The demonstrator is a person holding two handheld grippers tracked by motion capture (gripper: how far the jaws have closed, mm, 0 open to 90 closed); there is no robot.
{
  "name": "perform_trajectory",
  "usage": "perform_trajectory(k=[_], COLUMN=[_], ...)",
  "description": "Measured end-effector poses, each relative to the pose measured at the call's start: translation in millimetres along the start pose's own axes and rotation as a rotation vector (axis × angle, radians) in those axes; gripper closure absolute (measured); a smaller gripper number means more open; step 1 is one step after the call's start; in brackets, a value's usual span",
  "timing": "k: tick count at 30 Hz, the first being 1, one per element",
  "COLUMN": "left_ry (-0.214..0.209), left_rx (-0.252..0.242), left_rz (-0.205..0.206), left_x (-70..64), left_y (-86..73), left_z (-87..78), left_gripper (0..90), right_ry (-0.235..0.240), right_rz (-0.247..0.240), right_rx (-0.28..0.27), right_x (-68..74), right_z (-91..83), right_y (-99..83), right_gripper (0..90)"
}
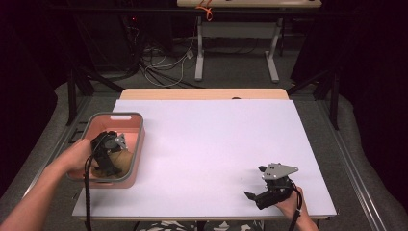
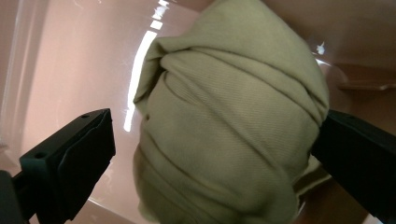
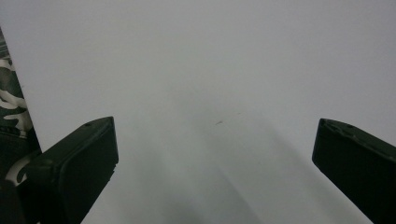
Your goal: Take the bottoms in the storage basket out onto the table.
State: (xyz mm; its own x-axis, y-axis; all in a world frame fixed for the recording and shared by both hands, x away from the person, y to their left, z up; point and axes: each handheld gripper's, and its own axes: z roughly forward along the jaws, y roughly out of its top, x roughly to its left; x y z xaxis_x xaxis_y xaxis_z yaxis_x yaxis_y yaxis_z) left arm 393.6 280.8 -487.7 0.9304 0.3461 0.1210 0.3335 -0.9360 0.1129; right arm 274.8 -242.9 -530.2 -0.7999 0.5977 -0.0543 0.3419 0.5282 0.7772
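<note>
White sheeting covered the table point(image 1: 207, 144), where the left gripper point(image 2: 212, 140), jaws spread, straddled a bundled olive-tan knitted cloth point(image 2: 229, 126) lying inside the pink plastic bin point(image 1: 138, 144), while the right gripper point(image 1: 262, 185) rested open and empty, well apart.

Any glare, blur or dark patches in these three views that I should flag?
High view: the white table sheet is evenly lit, surroundings fall near black. Left gripper view: bright glare streaks on the pink bin wall, the olive cloth sharp. Right gripper view: soft, featureless sheet with a faint shadow band between the jaws.
</note>
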Motion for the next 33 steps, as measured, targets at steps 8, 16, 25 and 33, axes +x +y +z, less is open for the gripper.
perform_trajectory(k=[8,16,25,33], left_ry=[-0.015,-0.016,-0.02,-0.024], left_rx=[0.008,0.1,0.071,0.043], left_rz=[-0.024,-0.023,-0.035,-0.032], left_x=[4.3,6.9,8.6,7.9], left_y=[2.2,5.4,4.4,2.8], left_z=[11.1,29.0,34.4,32.5], left_gripper=[0.0,0.9,9.3,20.6], right_ry=[-0.001,-0.006,-0.01,-0.009], right_rz=[-0.002,-0.002,0.006,0.009], right_rx=[0.002,-0.003,-0.003,-0.003], right_x=[0.4,0.5,-0.2,-0.6], right_z=[-0.5,-1.2,-1.2,-1.7], right_y=[0.2,0.0,-0.6,-0.6], right_gripper=[0.0,0.0,0.0,0.0])
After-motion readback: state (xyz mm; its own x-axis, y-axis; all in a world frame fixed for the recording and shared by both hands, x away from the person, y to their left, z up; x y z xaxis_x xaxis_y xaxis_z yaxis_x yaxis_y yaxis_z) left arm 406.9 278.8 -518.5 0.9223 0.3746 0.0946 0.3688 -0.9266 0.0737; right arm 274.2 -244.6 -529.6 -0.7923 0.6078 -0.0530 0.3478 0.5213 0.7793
